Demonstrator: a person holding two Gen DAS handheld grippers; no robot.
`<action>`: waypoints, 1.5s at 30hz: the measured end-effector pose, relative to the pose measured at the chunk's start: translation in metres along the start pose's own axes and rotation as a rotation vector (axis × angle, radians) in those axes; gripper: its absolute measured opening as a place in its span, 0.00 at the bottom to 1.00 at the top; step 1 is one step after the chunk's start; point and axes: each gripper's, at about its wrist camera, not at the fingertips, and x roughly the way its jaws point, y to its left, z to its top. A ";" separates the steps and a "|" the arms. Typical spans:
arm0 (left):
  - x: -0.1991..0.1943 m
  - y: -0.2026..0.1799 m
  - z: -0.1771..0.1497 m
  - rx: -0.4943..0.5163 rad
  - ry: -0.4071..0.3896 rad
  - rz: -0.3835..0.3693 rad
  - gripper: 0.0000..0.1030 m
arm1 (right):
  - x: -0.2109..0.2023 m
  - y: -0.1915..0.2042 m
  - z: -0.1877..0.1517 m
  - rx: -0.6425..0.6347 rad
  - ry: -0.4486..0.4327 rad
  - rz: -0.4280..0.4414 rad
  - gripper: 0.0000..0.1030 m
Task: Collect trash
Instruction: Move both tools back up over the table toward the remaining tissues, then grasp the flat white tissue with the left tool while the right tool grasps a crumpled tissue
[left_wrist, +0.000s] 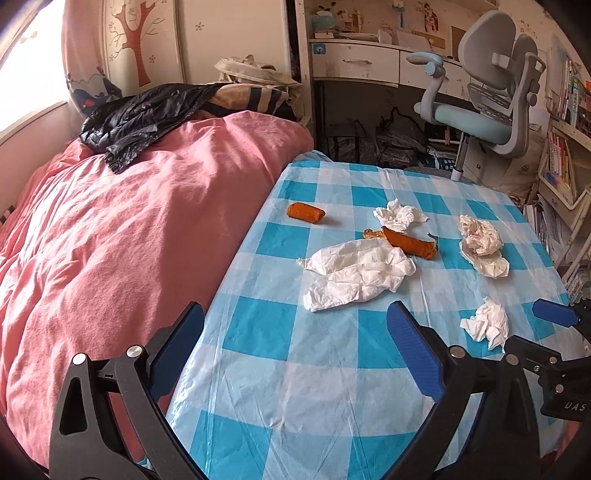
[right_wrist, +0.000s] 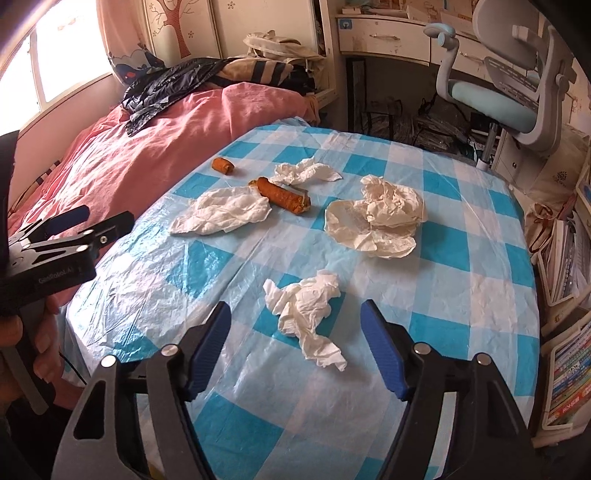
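Trash lies on a table with a blue-and-white checked cover (left_wrist: 280, 373) (right_wrist: 476, 266). A small crumpled tissue (right_wrist: 308, 315) (left_wrist: 487, 323) lies just ahead of my open, empty right gripper (right_wrist: 295, 332). A long tissue (left_wrist: 356, 275) (right_wrist: 225, 210), a far tissue (left_wrist: 399, 214) (right_wrist: 306, 170), a yellowish wad (left_wrist: 482, 243) (right_wrist: 380, 218), a long orange food piece (left_wrist: 410, 242) (right_wrist: 284, 195) and a short one (left_wrist: 304, 212) (right_wrist: 222, 165) lie farther off. My left gripper (left_wrist: 295, 325) is open and empty over the table's left edge. The right gripper also shows in the left wrist view (left_wrist: 554, 317).
A bed with a pink duvet (left_wrist: 122, 229) (right_wrist: 147, 155) adjoins the table's left side, with a black plastic bag (left_wrist: 144, 118) (right_wrist: 166, 90) on it. A desk and a grey-blue chair (left_wrist: 491, 96) (right_wrist: 517, 85) stand behind. Bookshelves (right_wrist: 569, 332) line the right.
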 end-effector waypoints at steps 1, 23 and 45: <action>0.006 -0.002 0.002 0.003 0.008 -0.006 0.93 | 0.003 -0.001 0.001 0.003 0.003 0.001 0.65; 0.091 -0.040 0.024 0.062 0.117 -0.076 0.93 | 0.036 -0.010 0.005 -0.014 0.113 0.063 0.38; 0.102 -0.054 0.028 0.071 0.183 -0.236 0.12 | 0.030 -0.010 0.020 -0.037 0.053 0.097 0.22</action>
